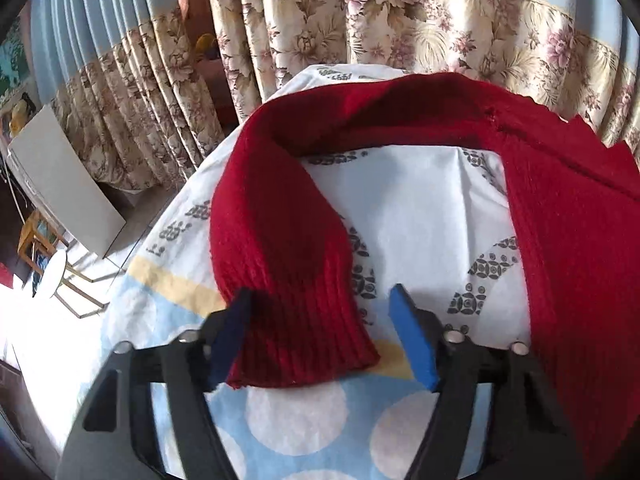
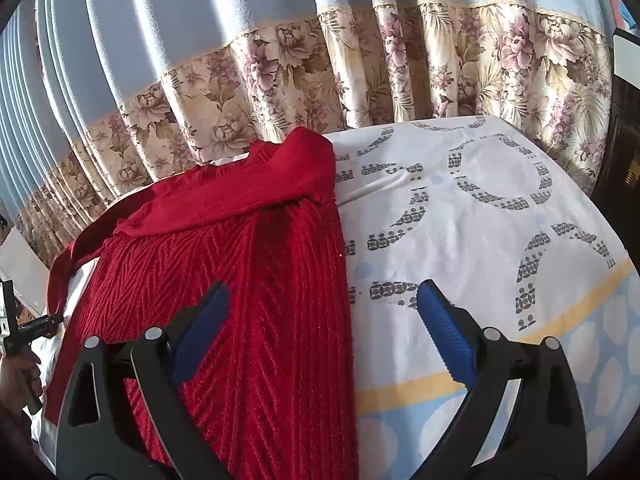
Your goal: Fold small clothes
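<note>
Both hand-held grippers [image 1: 320, 320] [image 2: 324, 312] agape; sweater [image 2: 256, 280] cuff [image 1: 308, 344] btwn left's fingers.

A dark red knitted sweater [image 1: 568, 240] lies spread on the patterned cloth; its body shows a ribbed, herringbone-like knit running lengthwise; one sleeve [image 1: 280, 216] arcs away from the shoulder and curves back down, flat on the cloth, ending in a ribbed cuff [image 1: 312, 344] with its open end facing the camera; in the right wrist view the sweater's body [image 2: 256, 320] fills the lower left, while a smoother-knit part [image 2: 256, 196] lies folded across its far end
</note>
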The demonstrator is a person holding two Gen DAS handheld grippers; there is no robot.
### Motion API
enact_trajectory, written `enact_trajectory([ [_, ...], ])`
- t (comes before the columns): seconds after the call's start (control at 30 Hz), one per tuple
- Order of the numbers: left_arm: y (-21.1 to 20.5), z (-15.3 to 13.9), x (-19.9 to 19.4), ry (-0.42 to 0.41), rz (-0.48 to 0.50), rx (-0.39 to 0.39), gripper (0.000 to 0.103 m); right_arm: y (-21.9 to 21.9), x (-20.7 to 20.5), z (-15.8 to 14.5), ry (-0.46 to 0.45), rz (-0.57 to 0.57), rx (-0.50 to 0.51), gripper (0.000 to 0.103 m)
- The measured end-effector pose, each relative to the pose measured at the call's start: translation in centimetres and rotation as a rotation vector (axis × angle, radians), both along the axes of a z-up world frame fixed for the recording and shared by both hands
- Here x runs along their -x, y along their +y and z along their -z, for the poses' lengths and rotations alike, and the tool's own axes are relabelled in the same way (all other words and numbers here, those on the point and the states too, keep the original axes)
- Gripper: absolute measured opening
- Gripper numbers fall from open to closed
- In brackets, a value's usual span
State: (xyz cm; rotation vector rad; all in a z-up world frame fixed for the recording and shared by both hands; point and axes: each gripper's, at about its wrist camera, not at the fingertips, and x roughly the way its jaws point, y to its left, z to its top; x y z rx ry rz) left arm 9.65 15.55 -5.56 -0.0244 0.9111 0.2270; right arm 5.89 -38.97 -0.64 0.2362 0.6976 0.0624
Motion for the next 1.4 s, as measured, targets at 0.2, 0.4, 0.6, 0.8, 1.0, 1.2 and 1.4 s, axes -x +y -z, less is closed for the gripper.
enact_trajectory([
  [0.2, 0.8, -1.4, 0.0, -0.027, 0.006, 0.075, 0.015, 0.3, -0.6, 0.0, 0.000, -0.013, 0.003, 0.095],
  [0.4, -0.2, -3.7, 0.1, -0.089, 0.021, 0.112, 0.002, 1.2, -1.1, -0.4, -0.011, -0.040, 0.000, 0.095],
  [0.6, -1.9, -5.6, -0.6, -0.117, 0.038, 0.097, 0.002, 1.5, -1.3, -0.9, -0.023, -0.054, 0.002, 0.095],
  [0.8, -1.7, -3.9, -1.0, -0.072, 0.023, 0.091, 0.006, 1.1, -1.2, -0.3, -0.009, -0.047, -0.003, 0.095],
  [1.0, -2.0, -2.5, -1.1, -0.059, -0.013, 0.011, 0.093, 1.1, -1.4, 0.1, -0.004, -0.051, -0.008, 0.095],
  [1.2, -1.7, -0.9, -2.3, -0.022, -0.018, -0.005, 0.085, 1.3, -1.5, 0.3, 0.002, -0.055, -0.010, 0.095],
  [1.4, -1.7, -0.5, -2.7, -0.022, 0.001, 0.016, 0.043, 1.3, -1.6, 0.5, 0.012, -0.053, -0.005, 0.095],
])
